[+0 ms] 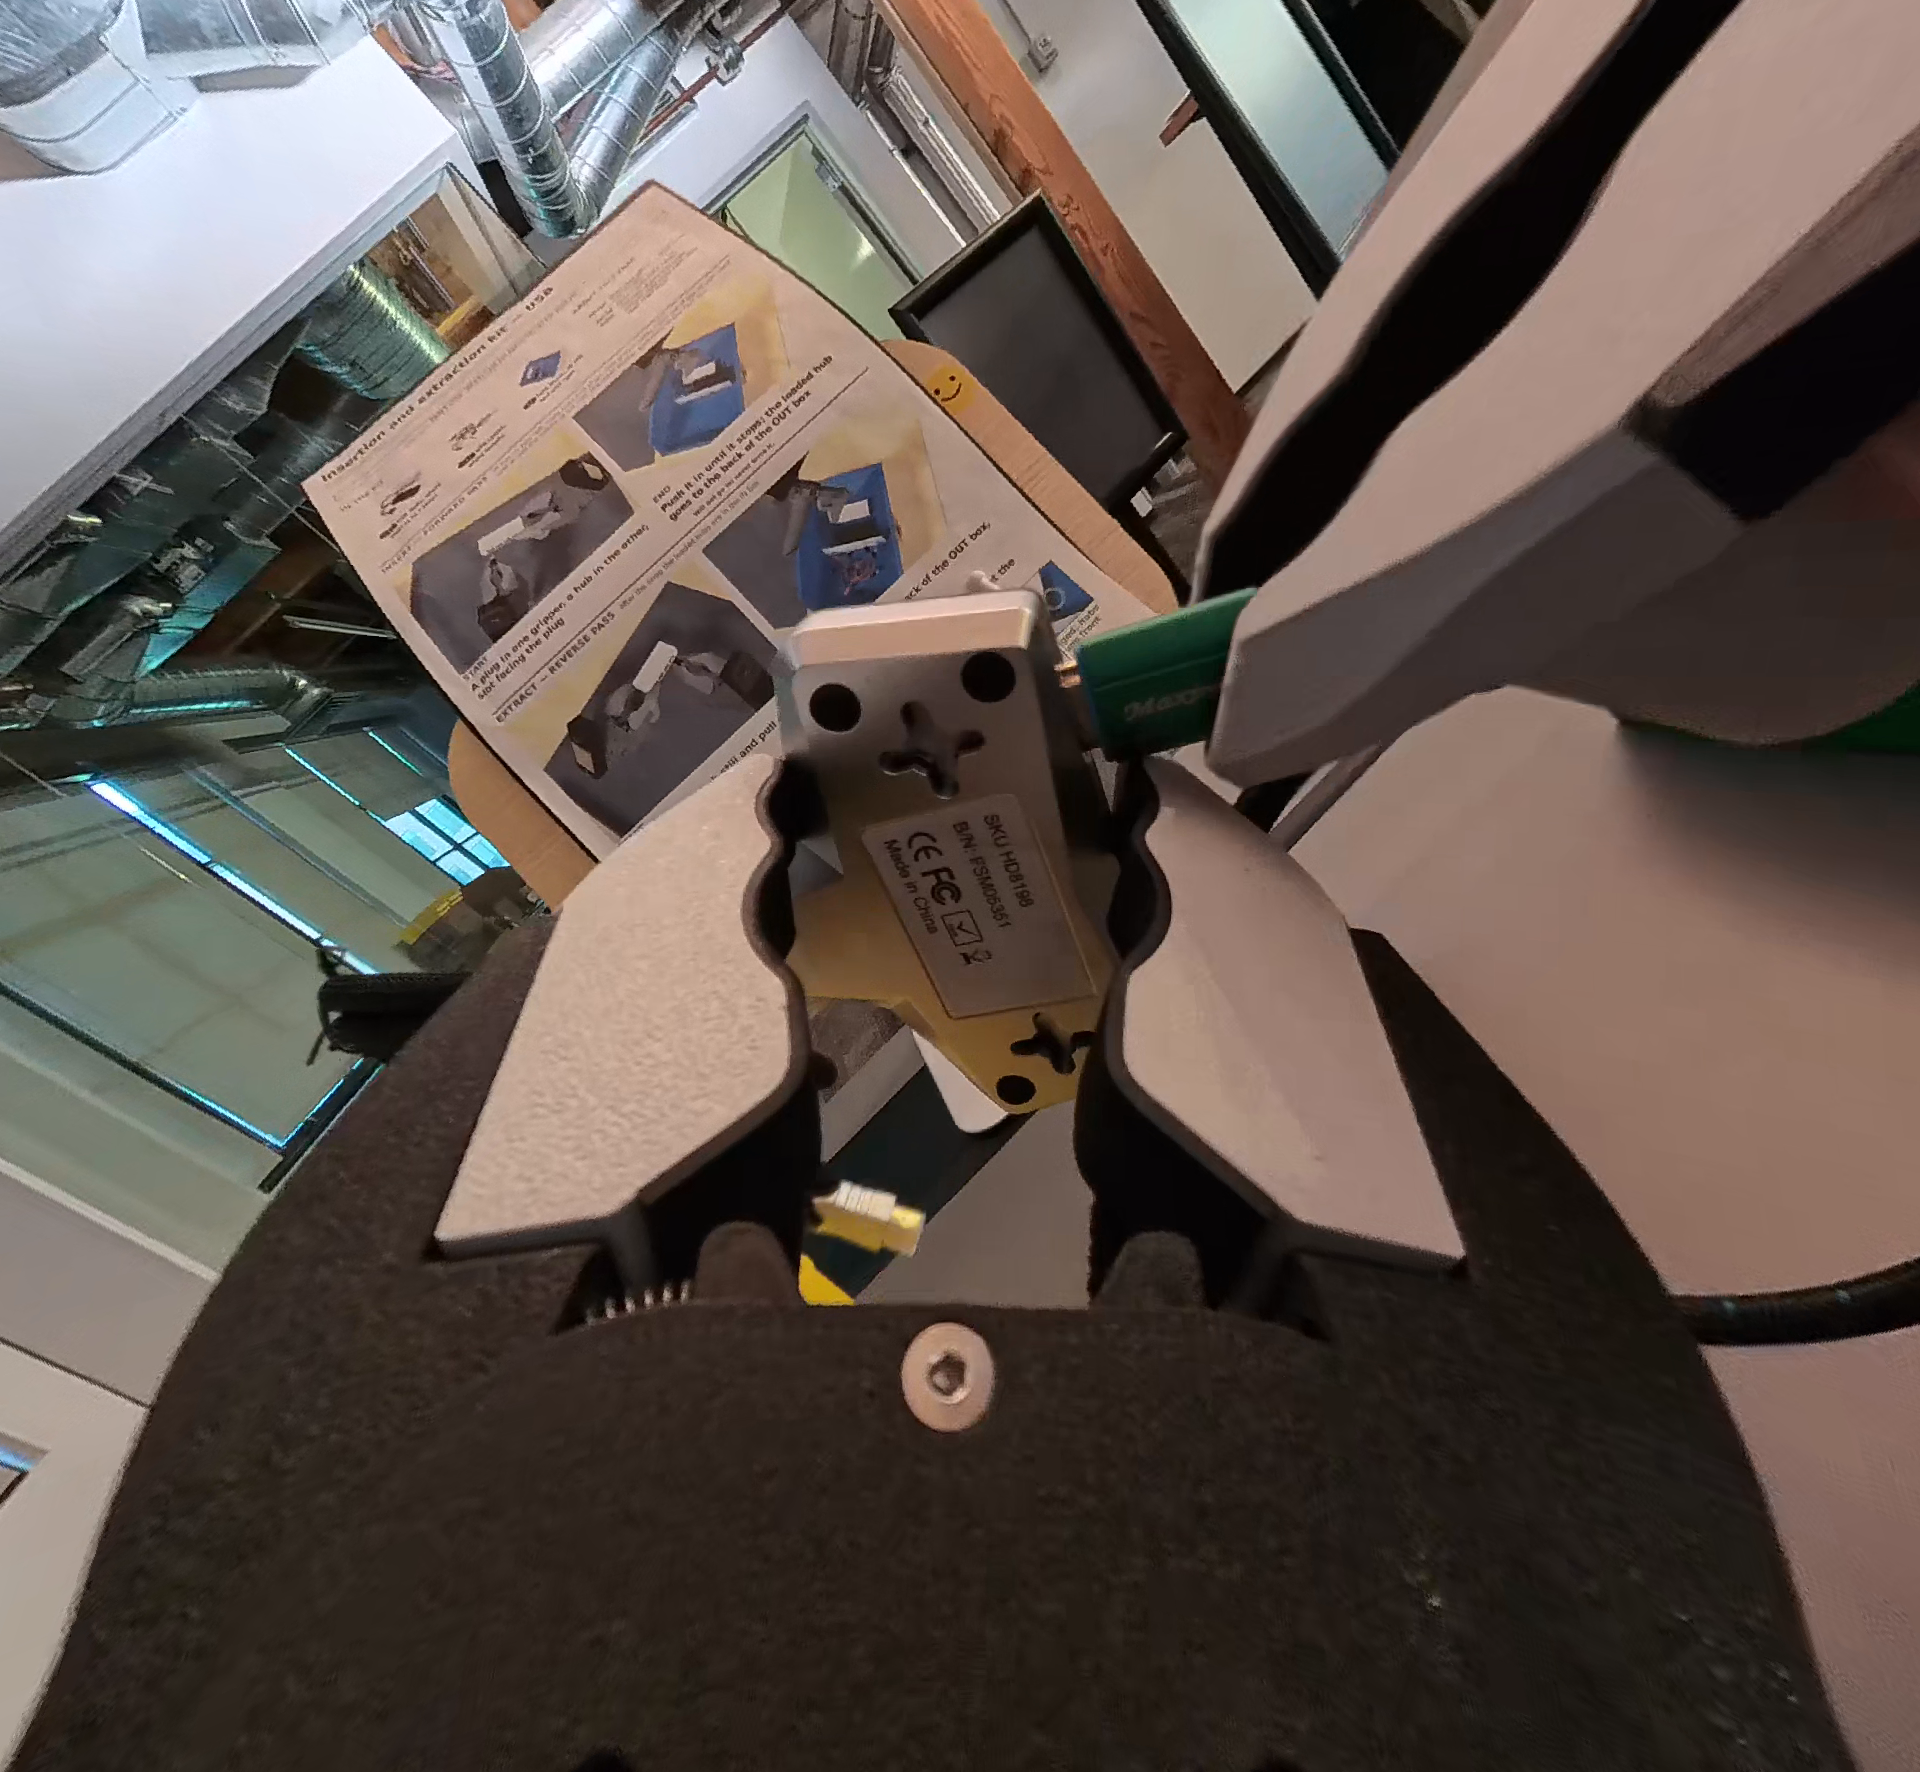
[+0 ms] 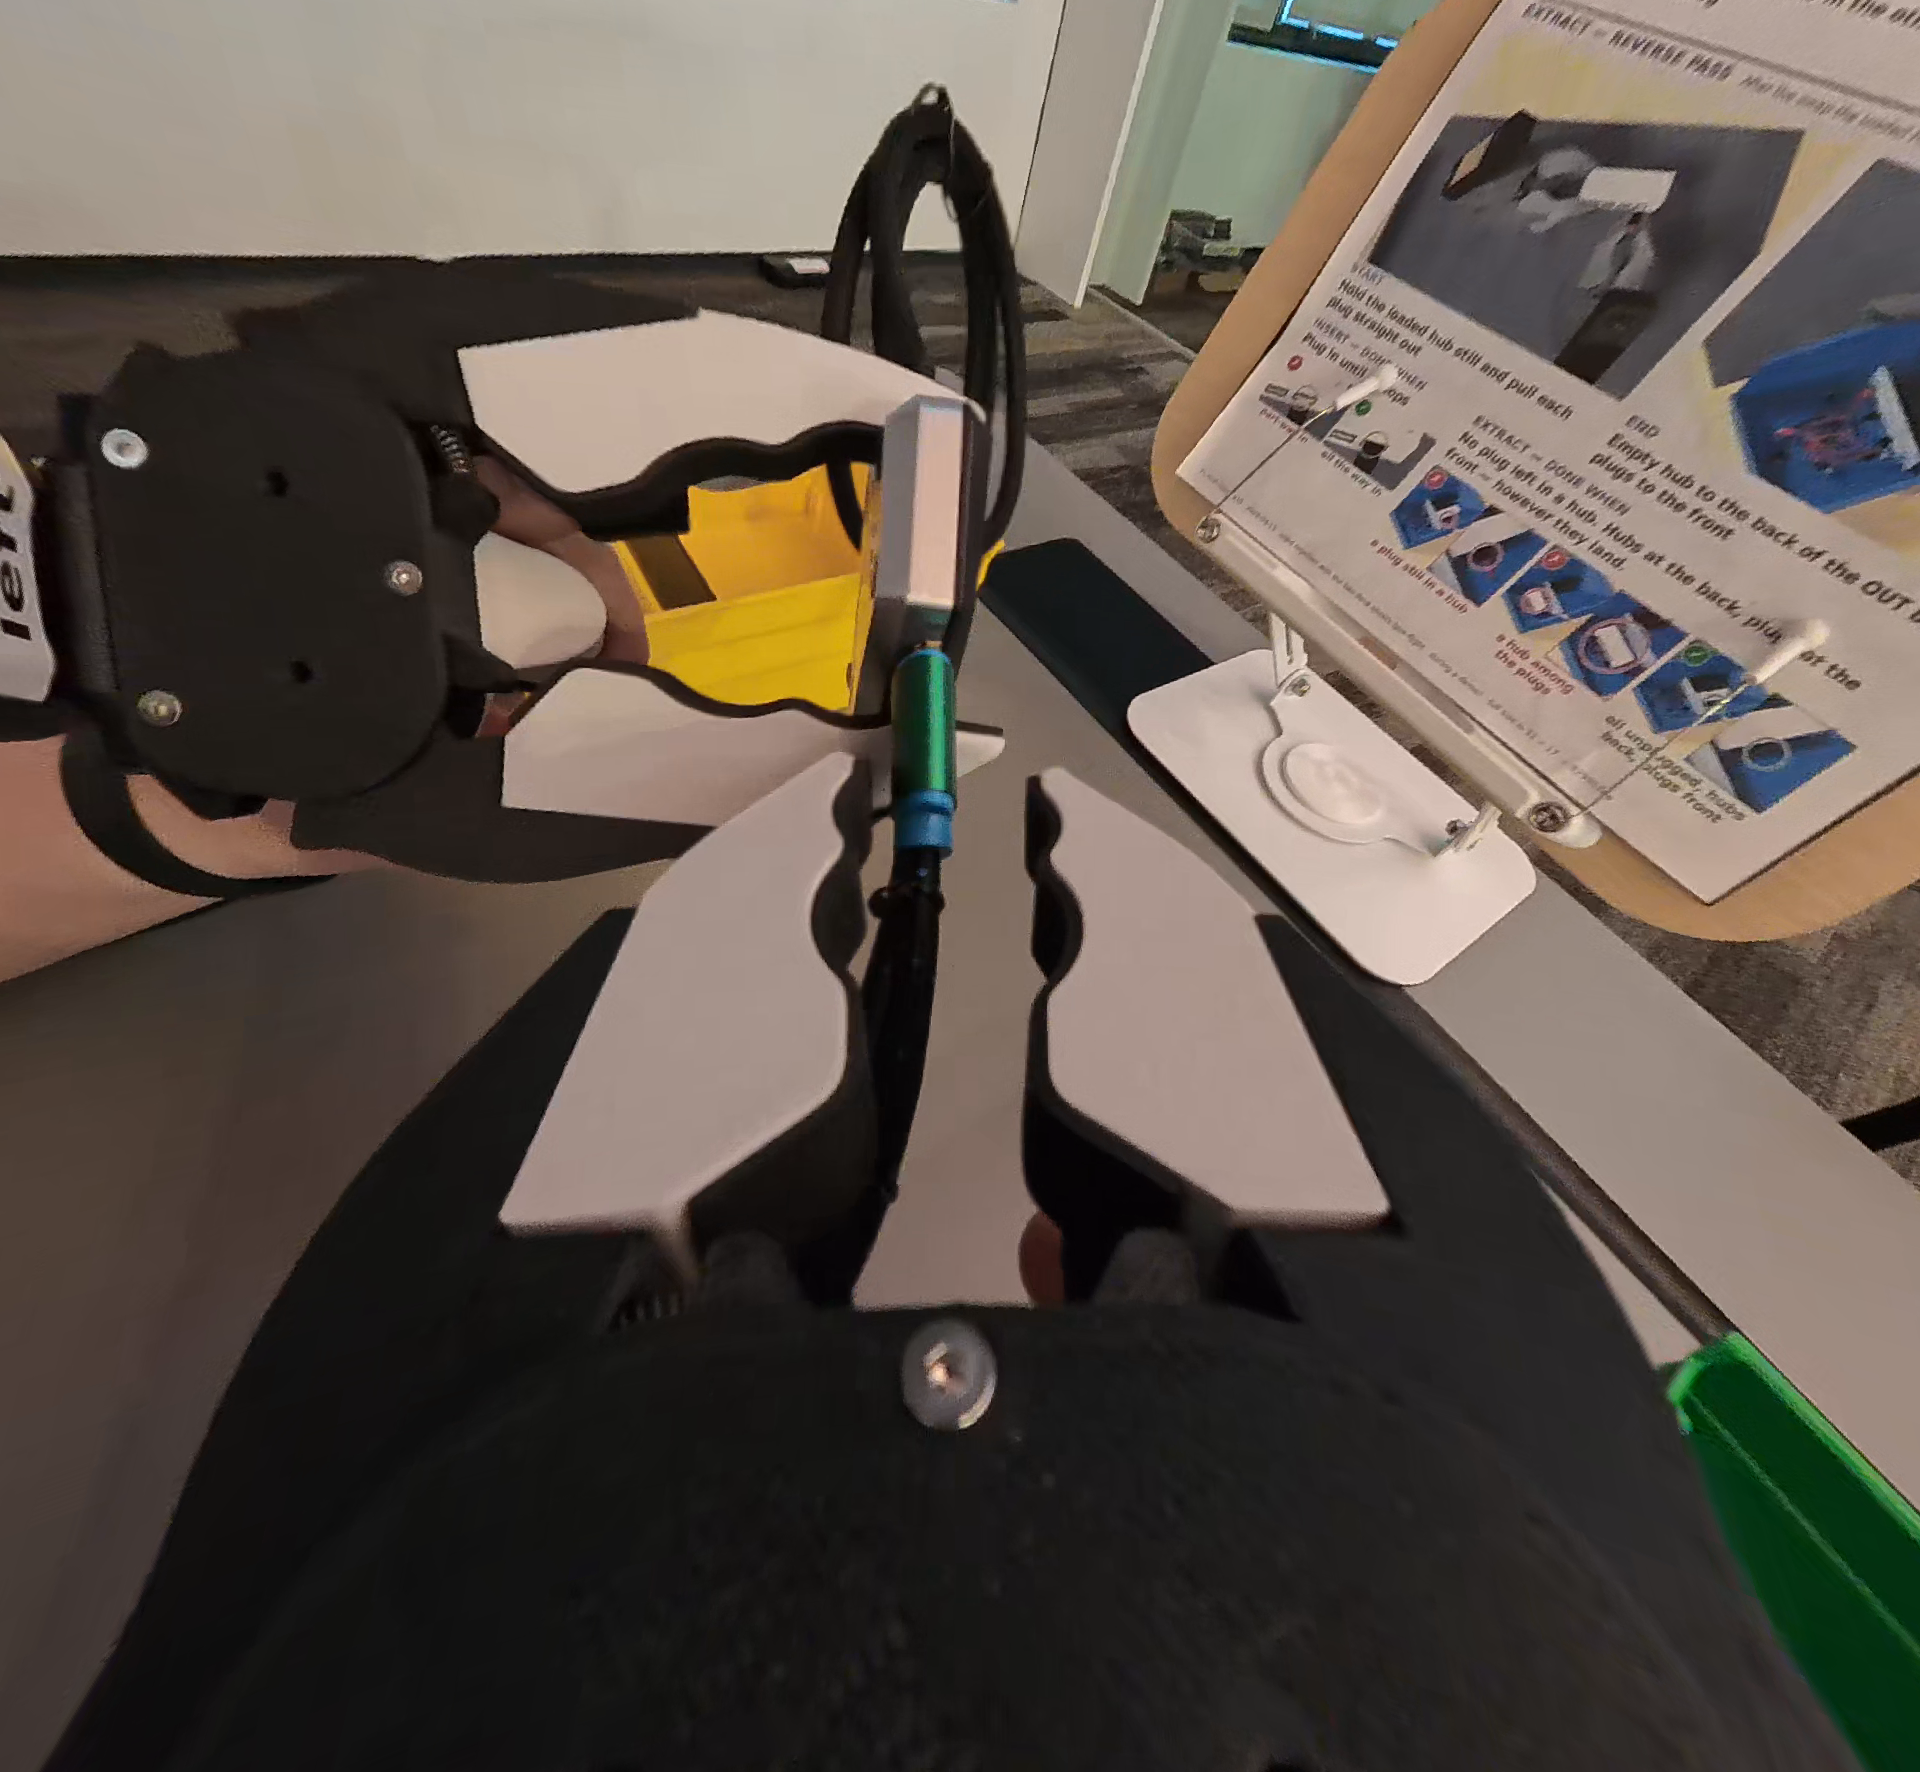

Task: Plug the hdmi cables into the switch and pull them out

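The left gripper (image 1: pixel 951 849) pinches the silver switch (image 1: pixel 935 787) between its fingers. The green HDMI plug (image 2: pixel 923 720) sits in the switch's port at 6 o'clock. The right gripper (image 2: pixel 940 849) has its fingers spread, the plug's cable between them, gripping nothing. Close on the plug body, not the cable, and pull straight along the port axis.
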